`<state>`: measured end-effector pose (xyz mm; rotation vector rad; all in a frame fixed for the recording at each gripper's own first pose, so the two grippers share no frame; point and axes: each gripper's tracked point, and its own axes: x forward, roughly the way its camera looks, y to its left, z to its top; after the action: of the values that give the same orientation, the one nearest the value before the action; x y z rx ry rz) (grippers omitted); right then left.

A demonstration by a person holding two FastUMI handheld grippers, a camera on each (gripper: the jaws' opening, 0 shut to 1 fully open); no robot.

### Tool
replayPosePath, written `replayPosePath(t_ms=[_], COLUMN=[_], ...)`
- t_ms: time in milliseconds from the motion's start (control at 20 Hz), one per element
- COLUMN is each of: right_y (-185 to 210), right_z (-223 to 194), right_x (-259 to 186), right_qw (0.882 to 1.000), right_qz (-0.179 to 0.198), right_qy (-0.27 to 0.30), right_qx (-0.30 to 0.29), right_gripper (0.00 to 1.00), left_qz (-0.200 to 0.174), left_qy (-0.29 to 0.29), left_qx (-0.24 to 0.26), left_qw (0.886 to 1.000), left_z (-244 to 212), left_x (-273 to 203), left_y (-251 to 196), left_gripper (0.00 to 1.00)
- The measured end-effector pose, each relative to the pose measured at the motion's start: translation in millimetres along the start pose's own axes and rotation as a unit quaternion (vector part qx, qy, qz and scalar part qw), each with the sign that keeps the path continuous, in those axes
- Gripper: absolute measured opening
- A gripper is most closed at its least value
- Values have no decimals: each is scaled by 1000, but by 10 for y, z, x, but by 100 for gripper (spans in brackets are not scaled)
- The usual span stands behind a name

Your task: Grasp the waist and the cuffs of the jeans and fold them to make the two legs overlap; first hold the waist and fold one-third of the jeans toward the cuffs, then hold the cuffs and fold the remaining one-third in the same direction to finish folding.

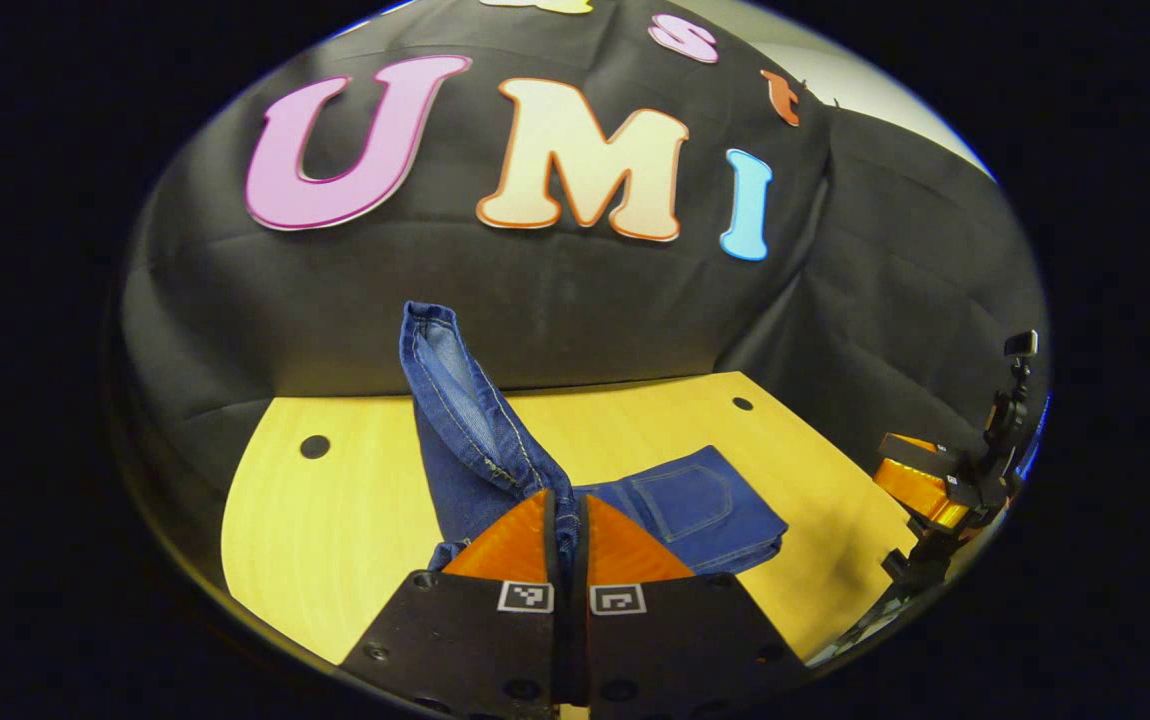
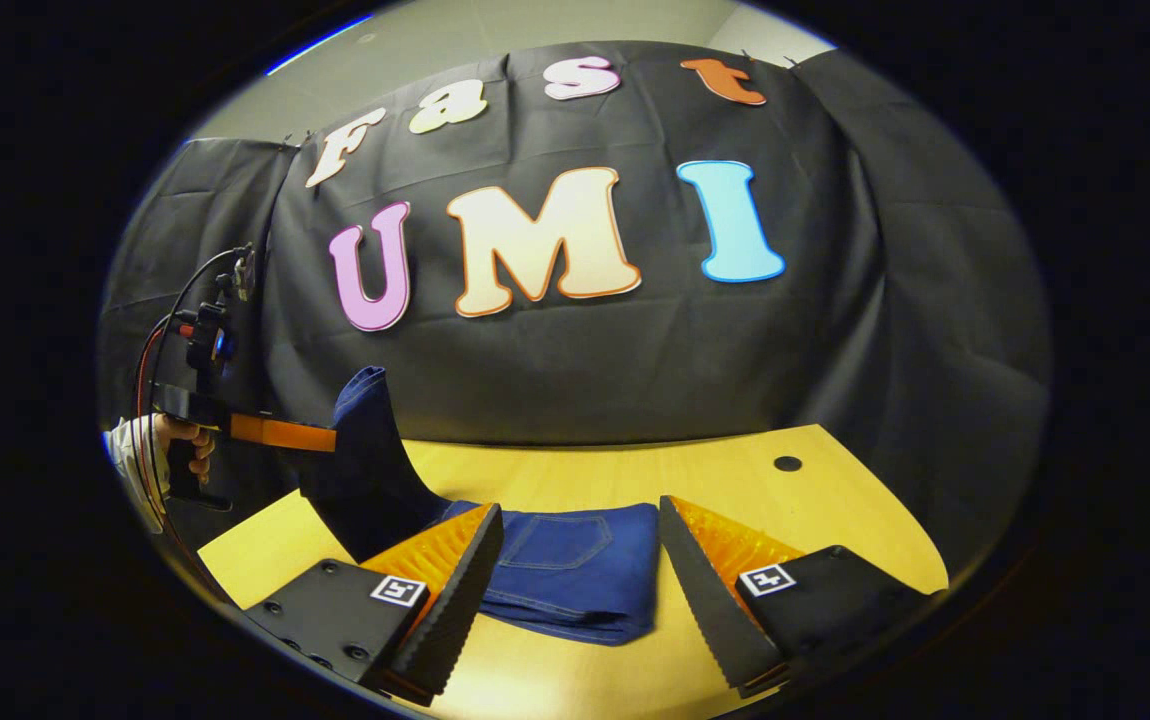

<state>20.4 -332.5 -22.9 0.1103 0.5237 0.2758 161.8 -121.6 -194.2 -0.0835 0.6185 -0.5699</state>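
Blue jeans [image 2: 575,575] lie folded on the wooden table [image 2: 735,470], a back pocket facing up. My left gripper [image 1: 567,520] is shut on the cuff end of the jeans [image 1: 465,400], which it holds lifted so the hem stands above the table. The folded waist part [image 1: 705,510] rests flat just beyond that gripper. My right gripper [image 2: 580,565] is open above the folded part, with the denim showing between its fingers and touching neither. In the right gripper view the left gripper [image 2: 280,432] shows at the far left, held by a hand [image 2: 180,440], with the raised cuff [image 2: 365,450] beside it.
The table [image 1: 335,510] has small round holes [image 1: 314,446] near its far corners. Black cloth walls stand close behind and beside it. The right gripper [image 1: 925,485] and its camera mount hang at the right edge of the left gripper view.
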Motion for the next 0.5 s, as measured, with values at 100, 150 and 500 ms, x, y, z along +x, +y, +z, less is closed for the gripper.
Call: replayPosePath(t_ms=[100,150,500], right_y=[-177,-268,-786], right_z=[2,2,-139], right_x=[-102,-155,-472], right_qw=[1000,1000,998], right_qz=[-10,-16,-51], right_qy=[1,2,20], right_qx=[-3,-7,-9], right_gripper=[98,98,98], left_qz=[-23,-34,-87], left_qy=[3,2,40], left_qx=[-7,-11,-32], left_qw=[1000,999,995], left_z=[-9,-11,-553], left_x=[183,276,948], left_y=[-284,-424,-1193], left_gripper=[0,0,0])
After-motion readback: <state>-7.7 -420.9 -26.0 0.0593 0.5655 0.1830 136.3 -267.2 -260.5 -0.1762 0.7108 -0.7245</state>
